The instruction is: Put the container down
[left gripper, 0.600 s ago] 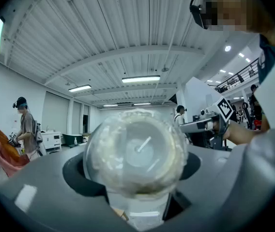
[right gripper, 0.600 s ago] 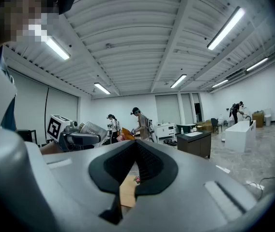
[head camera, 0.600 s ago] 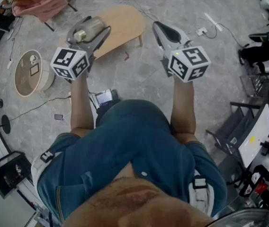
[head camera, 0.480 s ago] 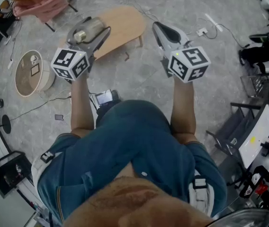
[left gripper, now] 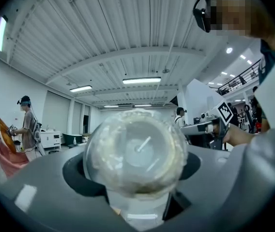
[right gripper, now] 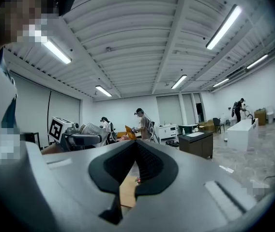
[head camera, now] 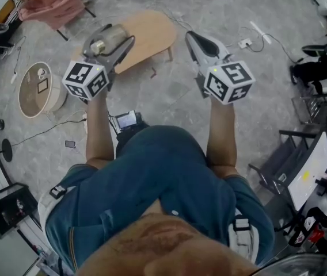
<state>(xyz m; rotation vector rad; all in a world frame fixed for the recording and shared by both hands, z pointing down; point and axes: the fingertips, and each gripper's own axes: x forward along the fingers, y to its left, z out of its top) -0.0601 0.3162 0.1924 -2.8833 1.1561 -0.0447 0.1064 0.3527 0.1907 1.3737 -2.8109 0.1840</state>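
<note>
While the person stood with both forearms stretched forward and roughly parallel, each held its gripper level over the floor (head camera: 169,91). At the far left of the head view lay a pink cloth (head camera: 51,7), and nearer the person a round beige box (head camera: 37,88) sat on the floor.

The left forearm (head camera: 97,125) ran straight out to the marker cube (head camera: 86,78) of the left gripper (head camera: 113,34). Its fingers (left gripper: 224,178) stood wide and were clamped on the container (head camera: 107,38), a clear round jar lying on its side between them. In the left gripper view the jar's round end faced the camera and filled the gap between the fingers. From the head view the jar appeared over the left end of the oval wooden worktop (head camera: 152,30), and the right gripper view showed it carried up in the air rather than resting there.

Further right, the right forearm (head camera: 221,125) reached out the same way. The right gripper (head camera: 191,36), well apart from the left one, pointed past the worktop's right end. Its fingers were closed tip to tip with nothing between them.
</note>
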